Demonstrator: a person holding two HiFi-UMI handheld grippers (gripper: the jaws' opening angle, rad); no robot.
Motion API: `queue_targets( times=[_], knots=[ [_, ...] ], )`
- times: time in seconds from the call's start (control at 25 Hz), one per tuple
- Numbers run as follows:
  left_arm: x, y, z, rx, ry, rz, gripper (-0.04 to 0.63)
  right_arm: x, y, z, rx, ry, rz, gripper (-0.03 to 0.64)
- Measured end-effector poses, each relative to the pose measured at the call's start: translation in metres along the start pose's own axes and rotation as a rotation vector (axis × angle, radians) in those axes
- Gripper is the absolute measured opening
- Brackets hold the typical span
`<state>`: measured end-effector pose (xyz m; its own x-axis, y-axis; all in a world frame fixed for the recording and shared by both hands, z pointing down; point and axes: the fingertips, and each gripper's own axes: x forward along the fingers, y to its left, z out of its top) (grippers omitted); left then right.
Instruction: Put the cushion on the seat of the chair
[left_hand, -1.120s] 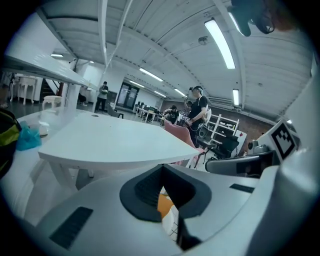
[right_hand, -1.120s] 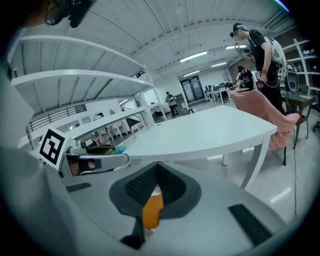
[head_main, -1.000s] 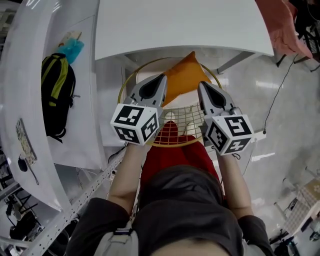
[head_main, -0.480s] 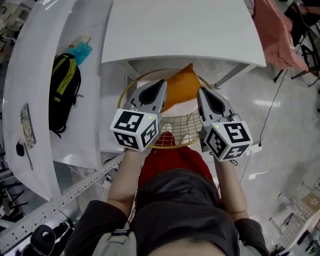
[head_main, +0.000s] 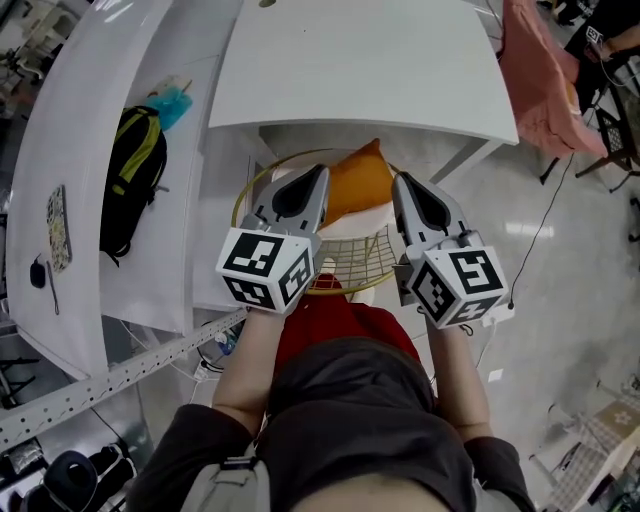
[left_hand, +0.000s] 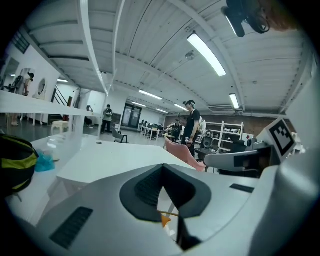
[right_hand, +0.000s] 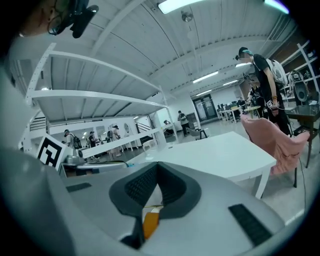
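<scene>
- Here, the left gripper (head_main: 318, 172) has its jaws closed tip to tip. Its own view shows the dark ribbed pads (left_hand: 145, 189) meeting in a point with nothing between them.
- The right gripper (head_main: 398, 180) looks the same. Its pads (right_hand: 138, 190) come together at the tip and hold nothing.
- The two grippers are side by side and a little apart, each pointing slightly downward, and their marker cubes face the head camera.
- The orange cushion (head_main: 360, 180) lies just beyond and below both sets of jaws, in the gap between the two grippers. It touches neither.
- In each gripper view only a sliver of the cushion shows, in the slot under the closed tips.
- The cushion sits in the gold wire chair (head_main: 352, 252), toward the far side of the seat, with one corner pointing away from the jaws. I cannot tell whether it lies flat or leans on the backrest.
- The bare wire mesh of the seat is directly under the jaws, on the near side of the cushion.
- The white counter (head_main: 360, 70) begins just past the chair, ahead of the jaw tips.
- Well out to the left of the left jaws, a black and yellow backpack (head_main: 135, 180) lies on a white shelf (head_main: 75, 120). Something bright blue (head_main: 172, 100) sits beside it.
- Off to the right of the right jaws, past the counter's corner, hangs a pink cloth (head_main: 540, 90).
- Far ahead of the jaws, a person (left_hand: 191, 122) stands in the hall beyond the counter.
</scene>
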<state>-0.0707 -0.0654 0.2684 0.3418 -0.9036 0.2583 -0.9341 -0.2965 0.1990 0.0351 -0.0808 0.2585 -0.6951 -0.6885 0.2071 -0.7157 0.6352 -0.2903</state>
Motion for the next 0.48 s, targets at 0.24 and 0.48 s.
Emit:
queue_targets(
  times=[0.24, 0.48],
  knots=[
    [-0.018, -0.013, 0.019, 0.013, -0.055, 0.014, 0.009, -0.016, 0.010, 0.017, -0.029, -0.042, 0.024, 0.015],
    [-0.034, -0.023, 0.033, 0.027, -0.106, 0.033, 0.009, -0.032, 0.021, 0.032, -0.064, -0.080, 0.052, 0.015]
  ],
)
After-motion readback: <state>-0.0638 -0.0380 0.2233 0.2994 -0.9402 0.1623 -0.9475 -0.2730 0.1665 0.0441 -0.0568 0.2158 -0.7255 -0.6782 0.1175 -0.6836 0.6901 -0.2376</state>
